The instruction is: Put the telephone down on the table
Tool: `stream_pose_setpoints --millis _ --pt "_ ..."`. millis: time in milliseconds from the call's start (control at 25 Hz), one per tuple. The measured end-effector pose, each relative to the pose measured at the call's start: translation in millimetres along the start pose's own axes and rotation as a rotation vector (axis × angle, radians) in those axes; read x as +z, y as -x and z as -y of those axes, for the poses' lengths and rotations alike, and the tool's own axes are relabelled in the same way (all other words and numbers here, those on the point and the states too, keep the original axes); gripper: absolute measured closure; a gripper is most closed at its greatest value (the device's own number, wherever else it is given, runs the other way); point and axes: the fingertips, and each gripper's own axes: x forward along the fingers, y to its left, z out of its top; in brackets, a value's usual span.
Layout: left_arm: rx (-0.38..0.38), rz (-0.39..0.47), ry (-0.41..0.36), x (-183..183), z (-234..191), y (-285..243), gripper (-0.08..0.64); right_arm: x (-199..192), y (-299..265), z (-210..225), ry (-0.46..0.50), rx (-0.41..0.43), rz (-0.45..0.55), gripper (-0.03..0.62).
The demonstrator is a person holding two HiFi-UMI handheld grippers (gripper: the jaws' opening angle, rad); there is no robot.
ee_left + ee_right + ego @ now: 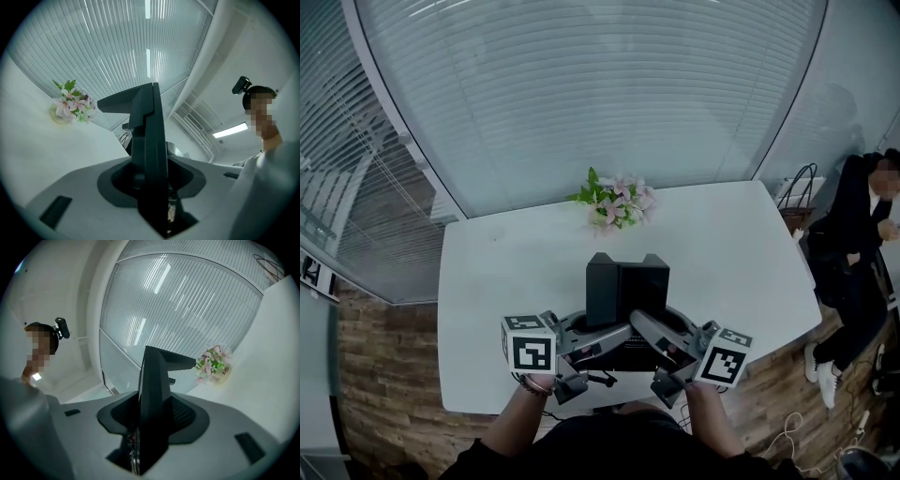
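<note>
I hold left gripper (pixel 151 101) and right gripper (pixel 151 359) closed, empty; telephone, not made out, likely slick hard plastic, wants mid-handset grip

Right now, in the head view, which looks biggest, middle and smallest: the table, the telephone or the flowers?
1. table, by far the largest.
2. telephone; it is nearer the camera than the flowers, so this place is less sure.
3. flowers, smallest.

White table (pixel 506 281), wood floor (pixel 375 375), blinds (pixel 581 94) on glass wall (pixel 853 103), flowers (pixel 614 202) at far edge
</note>
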Motion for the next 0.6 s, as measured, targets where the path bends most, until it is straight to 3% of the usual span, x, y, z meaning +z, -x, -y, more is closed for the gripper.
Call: stream_pose_setpoints --millis 600 --pt "0.049 0.078 -0.002 8 -9 -7 0.374 7 -7 10 -0.010 0.061 -0.071 0.405"
